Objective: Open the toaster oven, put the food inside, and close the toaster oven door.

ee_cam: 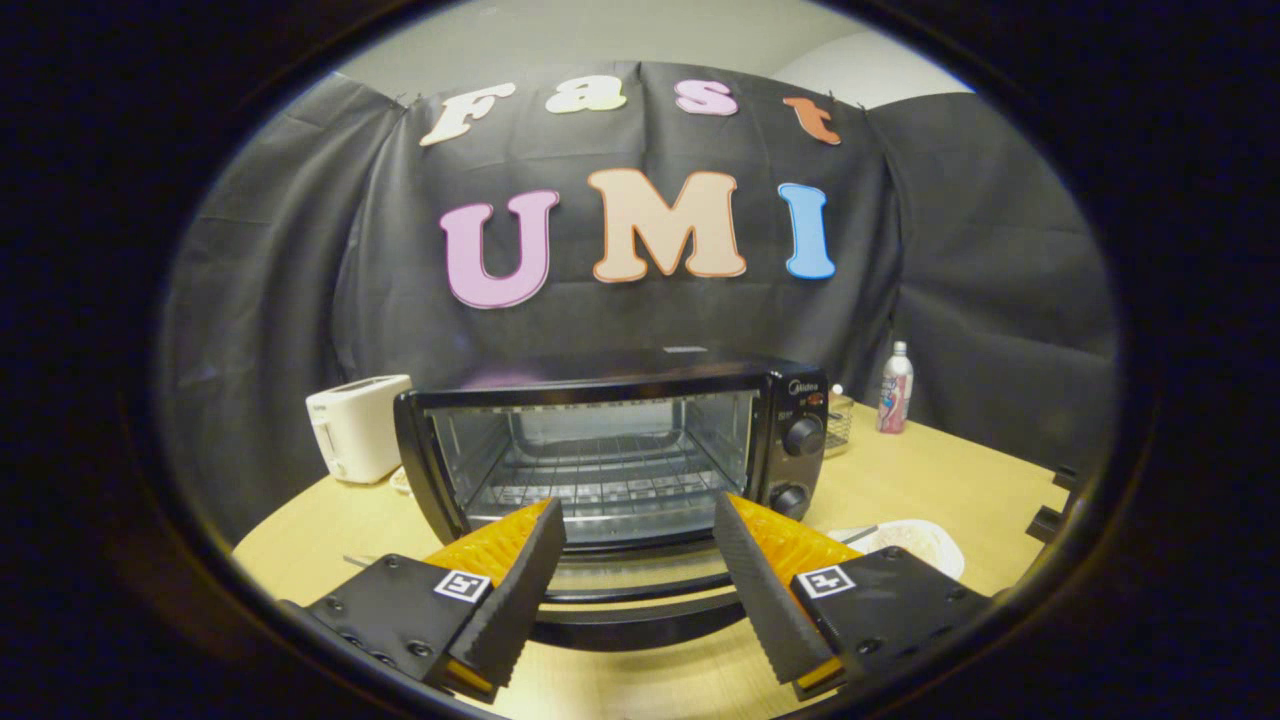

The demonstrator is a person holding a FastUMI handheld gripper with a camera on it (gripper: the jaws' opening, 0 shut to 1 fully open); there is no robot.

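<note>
The toaster oven (625, 450) is seen on the wooden table (930, 470), its door (635, 600) already dropped flat toward the gripper (640, 525), whose fingers are spread wide with nothing held. The food, apparently on the plate (915, 540) just right of the oven, is not yet picked up. If the gripper is swung low toward it, the open door could be clipped and the oven shoved

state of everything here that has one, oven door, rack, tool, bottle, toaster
oven: upright, inside bare
door: folded down open, flat toward the tool
rack: in place, nothing on it
tool: open, fingers apart above the door, holding nothing
bottle: upright, capped
toaster: upright, slots look empty
</note>
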